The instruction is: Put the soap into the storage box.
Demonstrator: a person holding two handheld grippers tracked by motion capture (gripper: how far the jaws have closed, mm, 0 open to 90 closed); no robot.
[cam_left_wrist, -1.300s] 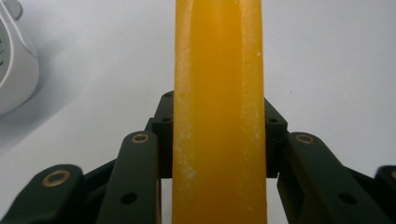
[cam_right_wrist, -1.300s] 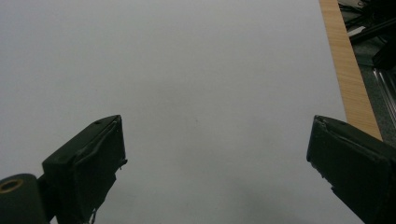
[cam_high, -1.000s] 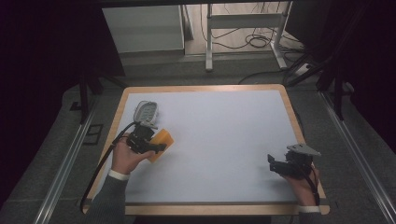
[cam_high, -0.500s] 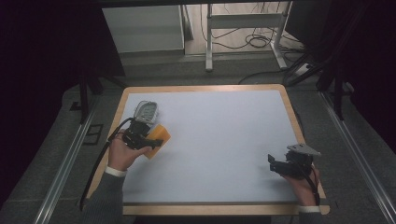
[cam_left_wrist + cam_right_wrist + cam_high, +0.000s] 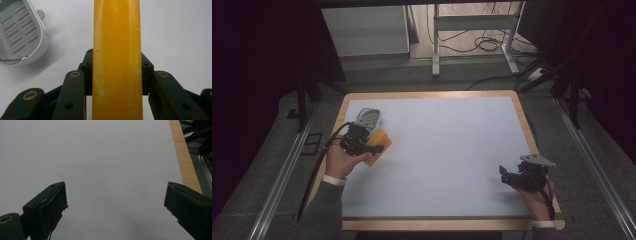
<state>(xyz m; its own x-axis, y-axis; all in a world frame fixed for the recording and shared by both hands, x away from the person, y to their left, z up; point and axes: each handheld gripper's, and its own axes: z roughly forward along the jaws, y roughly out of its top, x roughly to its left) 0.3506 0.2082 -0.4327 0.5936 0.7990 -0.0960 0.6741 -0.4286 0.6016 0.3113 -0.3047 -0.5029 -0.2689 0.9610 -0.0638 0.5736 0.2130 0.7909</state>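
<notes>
An orange-yellow bar (image 5: 381, 144) (image 5: 116, 45) stands on edge between the jaws of my left gripper (image 5: 376, 147) (image 5: 116, 67), which is shut on it at the table's left side. Just beyond it lies a light grey slotted dish (image 5: 368, 117) (image 5: 21, 32), open side up, close to the bar but apart from it. My right gripper (image 5: 507, 175) (image 5: 116, 202) rests low near the front right corner, its jaws open wide with nothing between them.
The white mat (image 5: 447, 145) covers a table with a wooden rim (image 5: 522, 117) (image 5: 185, 162). Beyond the far edge stand a grey cabinet (image 5: 364, 30), a metal frame (image 5: 472, 22) and floor cables.
My left gripper has shifted slightly left and away with the orange bar, closer to the grey dish. The right gripper has stayed put.
</notes>
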